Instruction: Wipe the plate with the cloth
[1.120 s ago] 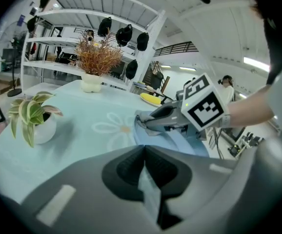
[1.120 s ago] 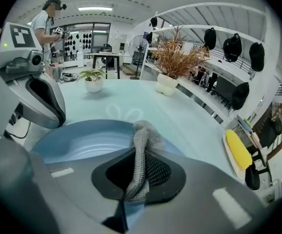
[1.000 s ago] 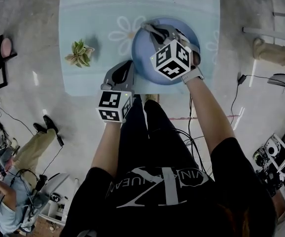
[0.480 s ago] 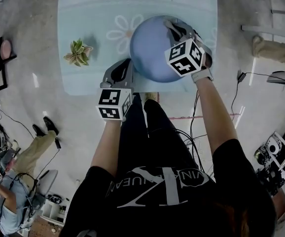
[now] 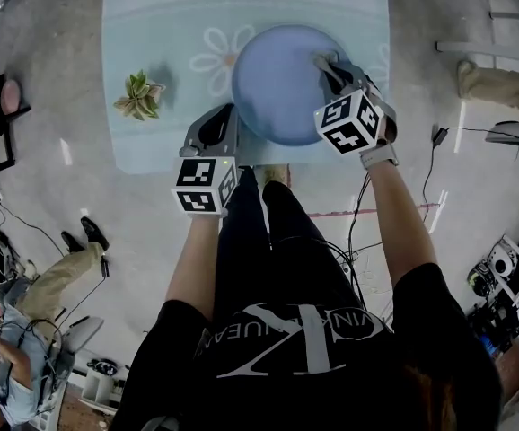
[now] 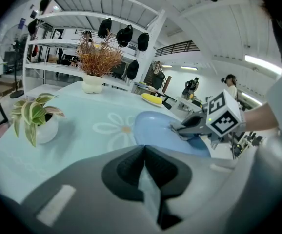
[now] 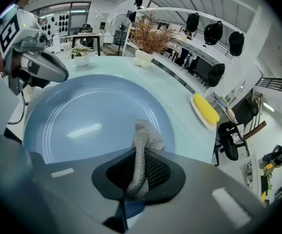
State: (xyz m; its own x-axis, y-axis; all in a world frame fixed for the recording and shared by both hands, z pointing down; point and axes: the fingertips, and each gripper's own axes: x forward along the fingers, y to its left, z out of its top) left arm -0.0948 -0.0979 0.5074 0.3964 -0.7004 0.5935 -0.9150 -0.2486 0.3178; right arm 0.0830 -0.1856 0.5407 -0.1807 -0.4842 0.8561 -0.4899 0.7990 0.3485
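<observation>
Head view: blue plate (image 5: 273, 79) sits near the desk (image 5: 152, 43) front edge with nothing steadying it. A hard wipe could shove it off, or tug the grey cloth (image 7: 142, 135) loose. Count: one desk, one plate, two claws, one cloth. Right claw (image 7: 135, 172) grips the cloth over the plate's right side. Left claw (image 6: 143, 152) is clenched empty beside the plate.

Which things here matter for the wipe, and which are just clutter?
In use: plate; cloth; right gripper, shut on cloth over plate.

Clutter: potted plant; dried-flower vase; yellow item on dish; caps on rack. Left gripper shut, beside plate.
</observation>
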